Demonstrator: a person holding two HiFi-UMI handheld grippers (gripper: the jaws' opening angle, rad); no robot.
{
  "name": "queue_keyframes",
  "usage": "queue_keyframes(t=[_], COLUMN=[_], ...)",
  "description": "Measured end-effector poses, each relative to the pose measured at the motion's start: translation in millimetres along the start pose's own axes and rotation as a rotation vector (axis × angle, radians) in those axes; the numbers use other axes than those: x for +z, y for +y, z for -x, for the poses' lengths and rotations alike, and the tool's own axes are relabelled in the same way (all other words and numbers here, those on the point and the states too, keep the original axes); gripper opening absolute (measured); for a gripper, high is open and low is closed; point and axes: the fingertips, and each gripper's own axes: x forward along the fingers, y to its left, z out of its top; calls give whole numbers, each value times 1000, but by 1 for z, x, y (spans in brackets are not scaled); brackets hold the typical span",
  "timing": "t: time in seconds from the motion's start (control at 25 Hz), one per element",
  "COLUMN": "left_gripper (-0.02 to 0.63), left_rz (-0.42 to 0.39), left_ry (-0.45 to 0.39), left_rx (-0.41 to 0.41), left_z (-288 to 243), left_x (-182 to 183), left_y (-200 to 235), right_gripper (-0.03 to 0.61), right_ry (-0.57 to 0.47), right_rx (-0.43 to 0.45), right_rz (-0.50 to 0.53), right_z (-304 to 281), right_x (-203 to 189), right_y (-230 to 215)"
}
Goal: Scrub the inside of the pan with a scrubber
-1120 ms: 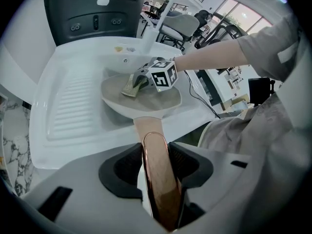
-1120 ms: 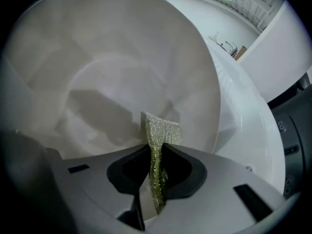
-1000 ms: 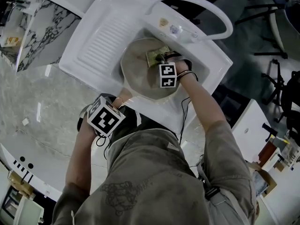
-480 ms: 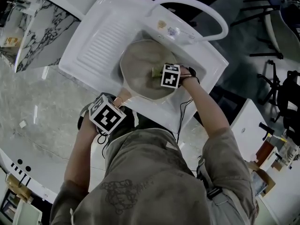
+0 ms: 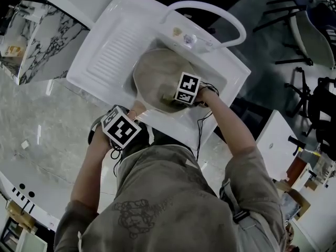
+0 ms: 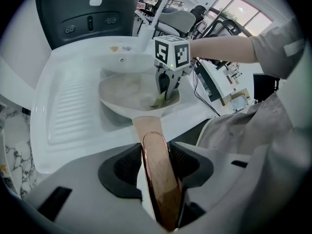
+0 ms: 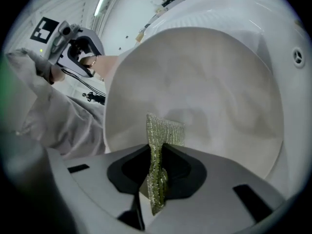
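A round pan [image 5: 155, 72] with a pale beige inside lies in the white sink, its copper-coloured handle [image 6: 148, 130] pointing toward me. My left gripper [image 6: 157, 172] is shut on that handle, both pads pressing its sides. My right gripper [image 5: 172, 101] reaches down into the pan's near right side, shut on a green-gold mesh scrubber [image 7: 163, 130]. The scrubber sticks out past the jaws and rests against the pan [image 7: 204, 91] floor near the rim. In the left gripper view the right gripper [image 6: 165, 89] stands over the scrubber [image 6: 158, 100] inside the pan [image 6: 124, 89].
The sink [image 5: 226, 70] has a ribbed draining board [image 5: 113, 46] on its left and a curved white tap [image 5: 220, 14] arching over the back. A marble counter [image 5: 47, 119] lies to the left. Chairs and boxes stand on the floor at the right.
My right gripper has dragged the scrubber from the pan's far side to its near right side, rolling as it went. The left gripper and the handle have stayed put.
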Motion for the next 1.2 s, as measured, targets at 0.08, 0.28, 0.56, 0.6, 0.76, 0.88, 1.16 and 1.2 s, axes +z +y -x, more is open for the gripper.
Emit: queue_keyframes(t=[0.08, 0.28, 0.56, 0.6, 0.76, 0.88, 1.16, 1.2], left_gripper=[186, 186, 187, 187, 187, 187, 172, 172], left_rz=[1, -9, -24, -32, -60, -62, -84, -93], left_ry=[-3, -12, -72, -85, -139, -190, -366, -397], left_rx=[-1, 8, 57, 69, 115, 143, 206, 215], left_z=[0, 0, 6, 9, 23, 42, 104, 112], left_x=[1, 2, 5, 6, 10, 12, 27, 29], left_y=[0, 0, -1, -1, -1, 0, -8, -10], right_gripper=[77, 75, 74, 74, 75, 75, 74, 74], right_ry=[-72, -231, -544, -598, -771, -874, -1087, -1115], right_rx=[87, 226, 261, 232, 57, -41, -259, -283], right_rz=[-32, -132, -228, -239, -234, -215, -156, -151], right_z=[1, 6, 43, 52, 86, 114, 186, 196], right_x=[12, 45, 100, 106, 124, 135, 145, 145], right_y=[16, 39, 45, 43, 41, 54, 102, 110])
